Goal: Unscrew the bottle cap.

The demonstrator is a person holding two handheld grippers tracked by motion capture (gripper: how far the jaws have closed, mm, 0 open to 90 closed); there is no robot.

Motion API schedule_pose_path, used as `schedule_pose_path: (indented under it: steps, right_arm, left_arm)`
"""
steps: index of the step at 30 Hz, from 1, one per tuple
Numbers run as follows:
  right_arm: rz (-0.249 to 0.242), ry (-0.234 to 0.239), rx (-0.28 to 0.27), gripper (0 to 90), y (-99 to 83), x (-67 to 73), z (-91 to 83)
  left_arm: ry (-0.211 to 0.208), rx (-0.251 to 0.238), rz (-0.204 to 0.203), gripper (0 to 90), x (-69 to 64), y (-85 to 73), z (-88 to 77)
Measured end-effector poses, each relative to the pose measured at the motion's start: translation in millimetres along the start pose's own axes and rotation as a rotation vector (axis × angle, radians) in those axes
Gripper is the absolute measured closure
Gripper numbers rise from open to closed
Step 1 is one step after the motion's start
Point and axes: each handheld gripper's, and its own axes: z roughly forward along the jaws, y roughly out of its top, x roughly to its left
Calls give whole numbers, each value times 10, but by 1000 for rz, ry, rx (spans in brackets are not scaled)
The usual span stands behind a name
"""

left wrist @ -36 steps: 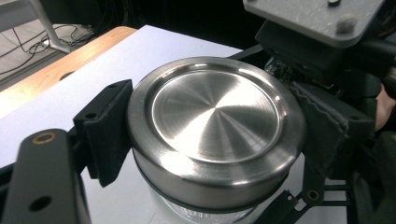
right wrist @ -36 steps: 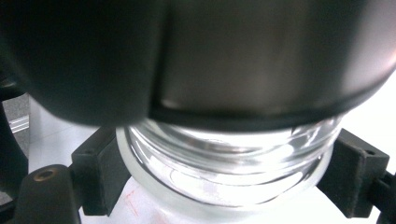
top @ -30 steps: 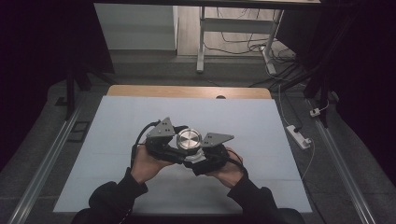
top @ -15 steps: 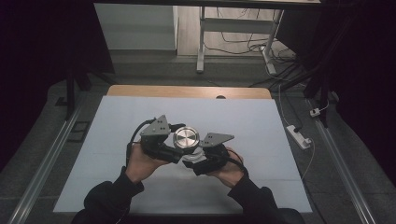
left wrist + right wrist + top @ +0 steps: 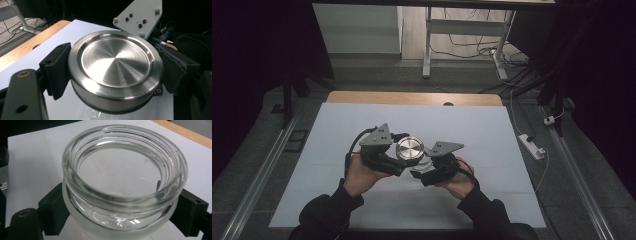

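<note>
Holding a round, brushed steel lid (image 5: 115, 70) between its two black jaws, the left gripper (image 5: 398, 156) is closed on the lid's rim; in the left gripper view one pad presses the rim on the left and the other on the right. The lid's lower edge is cut off at the bottom of that view, and a bit of clear glass shows just under it, too little to say whether the two touch.

The right gripper (image 5: 426, 167) is closed on a clear, round glass jar (image 5: 123, 182) with a threaded neck. In the right gripper view the black pads clamp the jar's body on both sides under the neck. The jar's mouth is uncovered and the pale sheet is seen through the glass. The bottom of the jar is cut off by the lower edge of that view.

In the high view both grippers meet above the middle of the white table mat (image 5: 492, 135), near the person's side. The lid is plain there, facing up, but the jar is hard to make out: it is probably the pale glint just to the right of the lid and lower, partly hidden by the grey three-cornered plate (image 5: 443, 148) of the right gripper. The person's left hand (image 5: 362, 175) and right hand (image 5: 459, 182) are partly covered by the grippers, and the dark sleeves run out of the frame at the bottom.
</note>
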Motion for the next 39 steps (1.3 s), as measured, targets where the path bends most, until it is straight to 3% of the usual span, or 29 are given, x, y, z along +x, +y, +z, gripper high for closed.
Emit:
schedule_pose_path:
  steps: [39]
  right_arm:
    - [11, -49, 2, 147, -19, -264, 44]
  left_arm:
    - [-77, 9, -4, 190, -196, -370, 47]
